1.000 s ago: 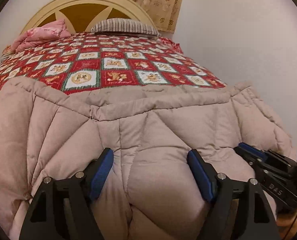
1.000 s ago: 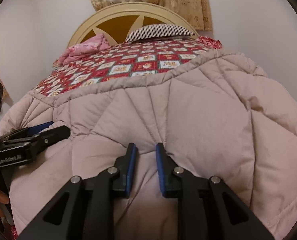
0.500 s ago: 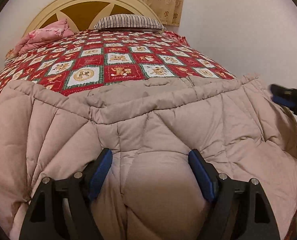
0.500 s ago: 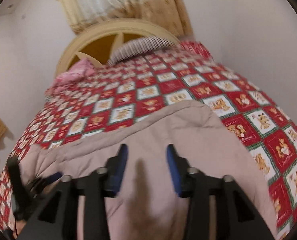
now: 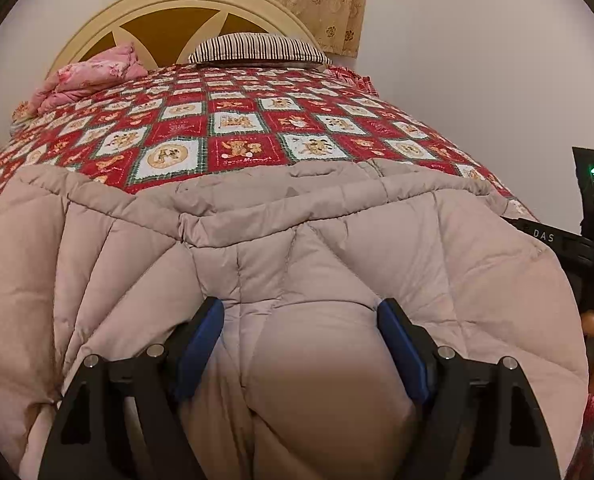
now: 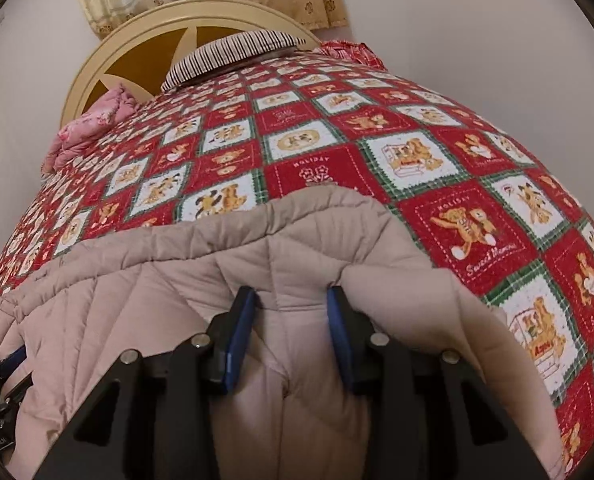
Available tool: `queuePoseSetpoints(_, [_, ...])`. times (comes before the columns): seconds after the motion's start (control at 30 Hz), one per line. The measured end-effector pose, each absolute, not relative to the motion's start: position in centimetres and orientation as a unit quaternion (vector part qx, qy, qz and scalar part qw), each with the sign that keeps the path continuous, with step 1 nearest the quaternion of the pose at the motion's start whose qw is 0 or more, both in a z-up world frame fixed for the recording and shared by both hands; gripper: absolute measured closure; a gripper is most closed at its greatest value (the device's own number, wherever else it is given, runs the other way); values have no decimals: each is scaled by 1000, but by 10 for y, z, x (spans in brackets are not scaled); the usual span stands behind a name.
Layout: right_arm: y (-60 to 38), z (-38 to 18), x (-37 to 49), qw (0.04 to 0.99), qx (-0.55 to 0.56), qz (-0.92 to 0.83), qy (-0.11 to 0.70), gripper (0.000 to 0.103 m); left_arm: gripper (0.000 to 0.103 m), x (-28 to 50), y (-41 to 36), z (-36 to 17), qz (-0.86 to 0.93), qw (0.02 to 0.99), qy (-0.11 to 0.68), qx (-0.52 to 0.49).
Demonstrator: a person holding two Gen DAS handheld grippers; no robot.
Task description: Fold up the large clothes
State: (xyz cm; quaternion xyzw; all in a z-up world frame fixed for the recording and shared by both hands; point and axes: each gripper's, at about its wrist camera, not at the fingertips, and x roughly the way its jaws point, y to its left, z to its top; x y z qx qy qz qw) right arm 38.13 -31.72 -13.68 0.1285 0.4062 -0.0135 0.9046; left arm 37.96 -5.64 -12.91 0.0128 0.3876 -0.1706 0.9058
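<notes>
A large beige quilted puffer coat (image 5: 297, 248) lies spread over the near end of the bed. My left gripper (image 5: 299, 320) is open wide, its blue pads pressed down on either side of a puffed bulge of the coat. My right gripper (image 6: 291, 308) is open over the coat's (image 6: 177, 280) far right corner, its blue fingers (image 6: 241, 320) resting on the fabric on either side of a fold. The right gripper's black body shows at the right edge of the left wrist view (image 5: 569, 240).
The bed carries a red and white patchwork quilt (image 5: 237, 120) with teddy bear squares. A striped pillow (image 5: 257, 46) and a pink folded blanket (image 5: 89, 76) lie by the cream headboard (image 5: 177, 0). A plain wall runs along the bed's right side.
My right gripper has opened and moved from the coat's middle up to its far right corner. My left gripper has stayed open on the same bulge.
</notes>
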Motion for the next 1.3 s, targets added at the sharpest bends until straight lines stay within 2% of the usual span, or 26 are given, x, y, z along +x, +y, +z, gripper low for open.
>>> queuePoseSetpoints(0.2, [-304, -111, 376, 894, 70, -48, 440, 66, 22, 374, -61, -125, -148, 905, 396, 47])
queuePoseSetpoints(0.3, [-282, -59, 326, 935, 74, -12, 346, 67, 22, 369, -61, -123, -134, 904, 404, 51])
queuePoseSetpoints(0.43, [-237, -31, 270, 945, 78, 68, 309, 67, 22, 348, -57, -107, -112, 904, 407, 62])
queuePoseSetpoints(0.63, [-186, -61, 243, 927, 113, 132, 334, 67, 21, 276, -5, -61, -10, 943, 327, 59])
queuePoseSetpoints(0.77, [-168, -113, 258, 908, 116, 119, 384, 71, 21, 247, 56, -62, 3, 941, 336, -31])
queuePoseSetpoints(0.8, [-166, -131, 256, 920, 97, 112, 363, 71, 21, 239, 71, -66, 15, 940, 336, -54])
queuePoseSetpoints(0.97, [-166, -132, 256, 918, 98, 109, 367, 72, 21, 201, 104, -85, 78, 949, 292, -90])
queuePoseSetpoints(1.2, [-163, -132, 253, 919, 99, 110, 364, 72, 21, 157, 113, -98, 50, 945, 260, -194])
queuePoseSetpoints(1.3, [-167, -133, 251, 919, 106, 114, 363, 72, 16, 153, 110, -108, 33, 930, 270, -248])
